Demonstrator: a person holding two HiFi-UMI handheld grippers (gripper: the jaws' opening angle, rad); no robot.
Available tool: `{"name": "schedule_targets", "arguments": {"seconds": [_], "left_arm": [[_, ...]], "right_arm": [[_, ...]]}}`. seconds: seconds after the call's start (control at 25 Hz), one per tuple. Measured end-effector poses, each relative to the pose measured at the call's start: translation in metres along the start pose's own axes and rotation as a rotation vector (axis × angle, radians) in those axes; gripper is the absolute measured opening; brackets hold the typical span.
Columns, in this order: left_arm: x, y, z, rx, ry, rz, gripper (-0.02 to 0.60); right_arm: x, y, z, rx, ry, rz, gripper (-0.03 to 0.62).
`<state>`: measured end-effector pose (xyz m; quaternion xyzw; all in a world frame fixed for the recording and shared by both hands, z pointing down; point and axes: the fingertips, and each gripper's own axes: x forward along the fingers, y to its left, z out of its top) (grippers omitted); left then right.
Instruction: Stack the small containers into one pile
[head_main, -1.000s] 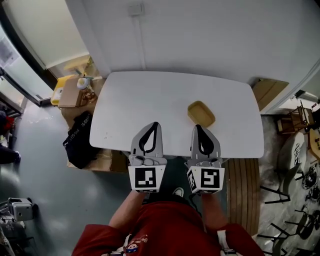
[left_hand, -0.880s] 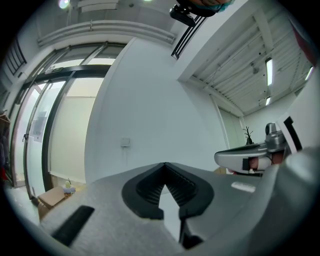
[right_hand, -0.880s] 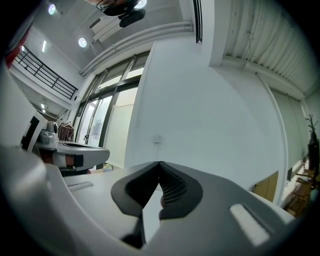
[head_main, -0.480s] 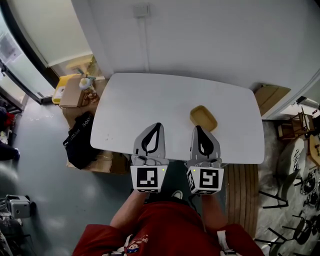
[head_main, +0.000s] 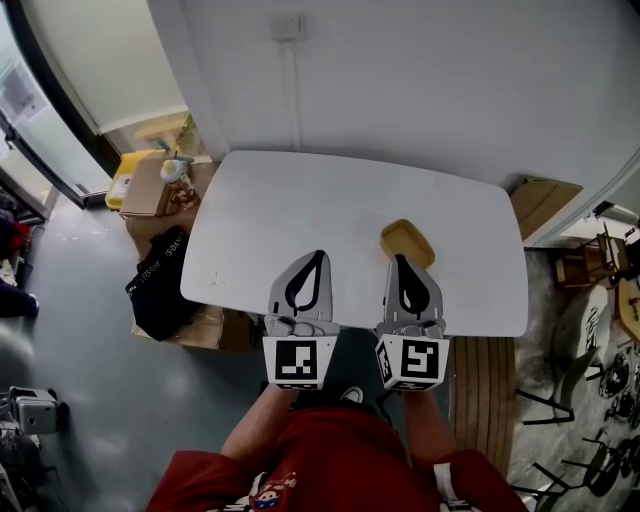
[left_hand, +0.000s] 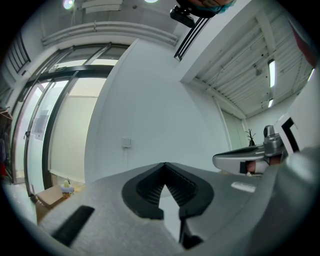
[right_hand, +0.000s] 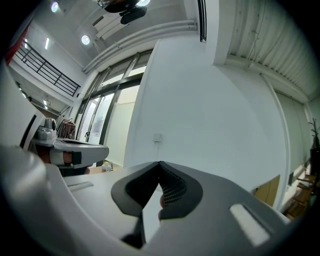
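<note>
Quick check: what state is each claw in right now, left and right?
Left claw: closed, holding nothing.
Right claw: closed, holding nothing.

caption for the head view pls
Left gripper and right gripper, both shut and empty, over the near edge of a white table; a yellow container lies just past the right one.

The white table (head_main: 290, 205) is open across left and middle — its one obstacle is the yellow container (head_main: 407, 241) just ahead of the right gripper (head_main: 401, 260), and the wall (head_main: 420, 90) closes the far edge.
</note>
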<state>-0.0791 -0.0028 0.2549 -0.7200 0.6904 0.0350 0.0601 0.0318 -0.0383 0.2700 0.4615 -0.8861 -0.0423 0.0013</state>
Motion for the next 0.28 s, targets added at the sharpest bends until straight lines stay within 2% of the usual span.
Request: {"name": "schedule_targets", "arguments": {"seconds": [0.16,0.28], "left_arm": [[0.0025,0.0011,-0.0004,-0.014,-0.002,0.007,0.0],[0.0012,0.001,-0.002,0.004,0.013,0.005,0.0]], "right_arm": [[0.0033,-0.0024,0.0039,-0.001,-0.021,0.004,0.0],[0.0041,-0.0027,0.0039,0.002,-0.019,0.004,0.0]]}}
